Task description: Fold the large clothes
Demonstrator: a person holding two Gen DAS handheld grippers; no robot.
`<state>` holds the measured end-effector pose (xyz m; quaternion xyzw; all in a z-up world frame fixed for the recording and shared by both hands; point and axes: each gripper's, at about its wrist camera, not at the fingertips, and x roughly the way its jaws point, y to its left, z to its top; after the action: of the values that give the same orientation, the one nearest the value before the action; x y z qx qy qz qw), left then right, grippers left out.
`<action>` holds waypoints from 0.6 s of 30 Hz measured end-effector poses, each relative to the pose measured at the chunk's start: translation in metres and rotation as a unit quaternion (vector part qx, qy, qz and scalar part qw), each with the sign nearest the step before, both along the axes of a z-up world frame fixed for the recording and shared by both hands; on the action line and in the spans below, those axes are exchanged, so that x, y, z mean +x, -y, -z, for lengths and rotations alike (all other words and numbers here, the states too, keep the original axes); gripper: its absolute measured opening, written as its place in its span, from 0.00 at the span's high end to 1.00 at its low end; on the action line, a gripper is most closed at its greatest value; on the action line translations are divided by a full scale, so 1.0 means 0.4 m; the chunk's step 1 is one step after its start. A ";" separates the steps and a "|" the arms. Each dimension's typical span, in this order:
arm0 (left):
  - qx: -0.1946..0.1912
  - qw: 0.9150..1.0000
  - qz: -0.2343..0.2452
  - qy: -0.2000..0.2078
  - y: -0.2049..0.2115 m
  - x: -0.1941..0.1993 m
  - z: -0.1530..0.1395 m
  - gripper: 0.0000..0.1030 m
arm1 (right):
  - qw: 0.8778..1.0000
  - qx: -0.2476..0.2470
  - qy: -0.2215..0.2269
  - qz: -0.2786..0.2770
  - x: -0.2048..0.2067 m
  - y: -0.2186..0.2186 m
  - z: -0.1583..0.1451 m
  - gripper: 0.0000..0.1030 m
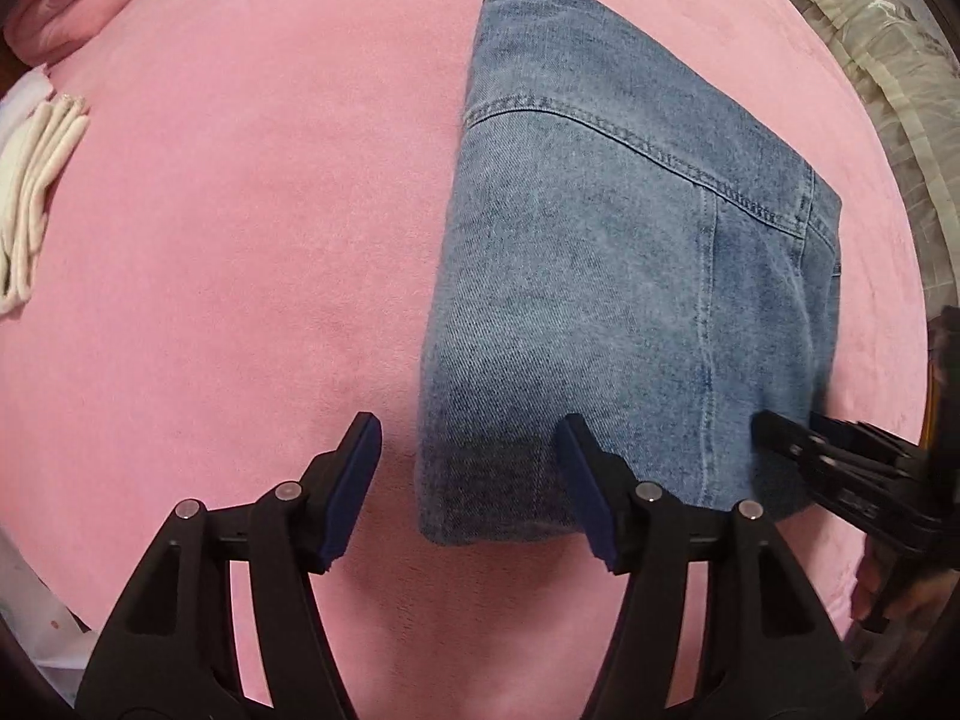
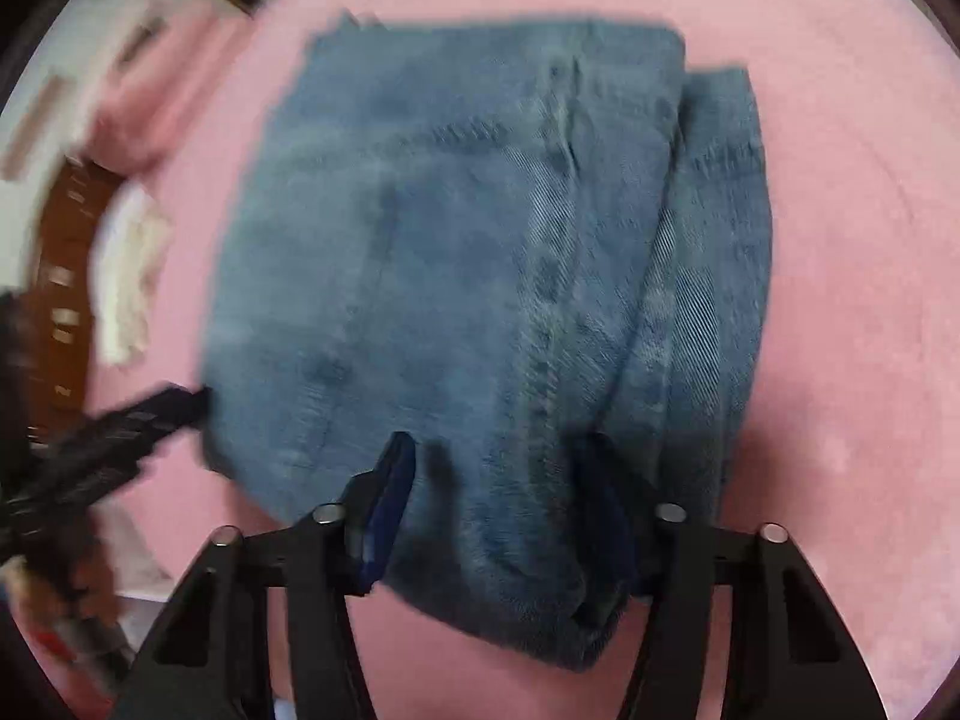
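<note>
1. Lying on the pink blanket (image 1: 240,240), the folded jeans (image 1: 630,300) fill the centre and right of the left wrist view.
2. The left gripper (image 1: 468,480) stands at the lower edge of that frame with its jaws apart; the lower left corner of the jeans is between them, and the pads do not press it.
3. In the blurred right wrist view, the right gripper (image 2: 510,516) has its jaws half apart around the near fold of the jeans (image 2: 480,270); I cannot tell if they squeeze it.
4. White folded cloth (image 1: 36,192) lies at the left edge.
</note>
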<state>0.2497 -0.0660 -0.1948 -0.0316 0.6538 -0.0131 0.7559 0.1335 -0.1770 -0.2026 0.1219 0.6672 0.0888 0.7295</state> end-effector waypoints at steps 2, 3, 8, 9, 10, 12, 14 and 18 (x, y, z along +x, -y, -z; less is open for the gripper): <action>-0.001 1.000 0.003 -0.003 -0.009 -0.003 -0.002 0.44 | 1.000 -0.006 -0.007 0.010 -0.008 0.001 0.001 0.70; 0.000 1.000 0.004 -0.003 -0.014 0.014 0.018 0.44 | 1.000 0.000 -0.007 0.019 0.001 -0.010 0.002 0.75; -0.003 1.000 0.012 -0.011 -0.001 0.029 0.016 0.44 | 0.999 0.010 0.028 0.044 -0.054 0.016 -0.062 0.93; -0.004 1.000 0.014 -0.011 0.002 0.031 0.012 0.44 | 0.998 0.013 0.047 0.050 -0.075 0.024 -0.094 0.94; -0.007 1.000 0.017 -0.009 0.004 0.031 0.006 0.44 | 0.997 0.015 0.062 0.054 -0.095 0.037 -0.123 0.94; -0.012 1.000 0.026 -0.006 0.018 0.029 0.000 0.44 | 0.993 0.020 0.098 0.056 -0.122 0.039 -0.192 0.94; -0.014 0.999 0.038 -0.002 0.030 0.031 -0.011 0.44 | 0.990 0.020 0.131 0.049 -0.145 0.039 -0.255 0.94; -0.006 0.998 0.057 0.006 0.054 0.035 -0.023 0.44 | 0.984 -0.001 0.177 0.019 -0.197 0.034 -0.345 0.94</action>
<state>0.2639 -0.0875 -0.1855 0.0009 0.6498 -0.0603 0.7577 0.0545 -0.1906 -0.0647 0.1165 0.5252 0.0943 0.8376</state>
